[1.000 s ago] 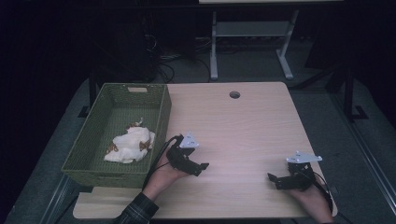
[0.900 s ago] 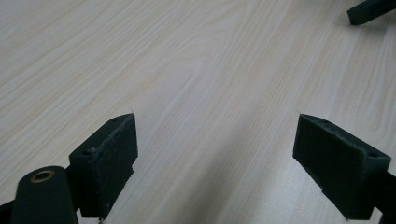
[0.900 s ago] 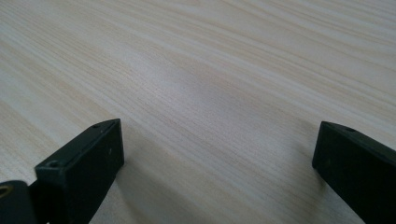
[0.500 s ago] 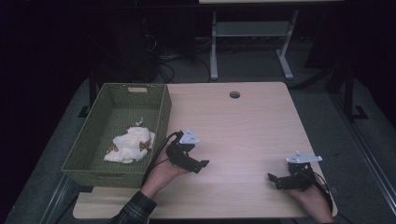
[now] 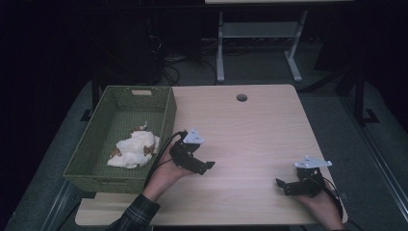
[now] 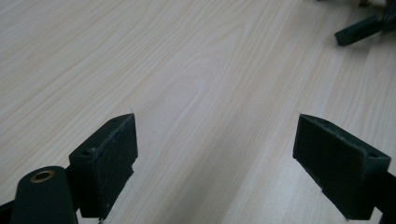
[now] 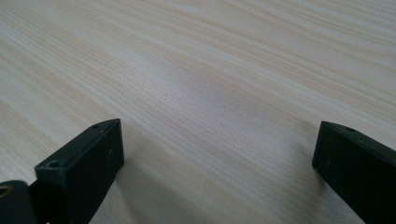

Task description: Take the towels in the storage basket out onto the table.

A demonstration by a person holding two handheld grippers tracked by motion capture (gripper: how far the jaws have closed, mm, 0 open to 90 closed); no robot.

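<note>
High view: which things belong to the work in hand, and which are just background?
Belonging to the work:
- left gripper, open, beside the basket
- right gripper, open, near the table's front edge
- green basket
- white and brown cloth bundle lying in it

Just about:
- table with its cable hole
- metal stand behind the table
- cables on the floor

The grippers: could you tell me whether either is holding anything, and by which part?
Nothing is held. The left gripper and right gripper both stand open over bare table.
</note>
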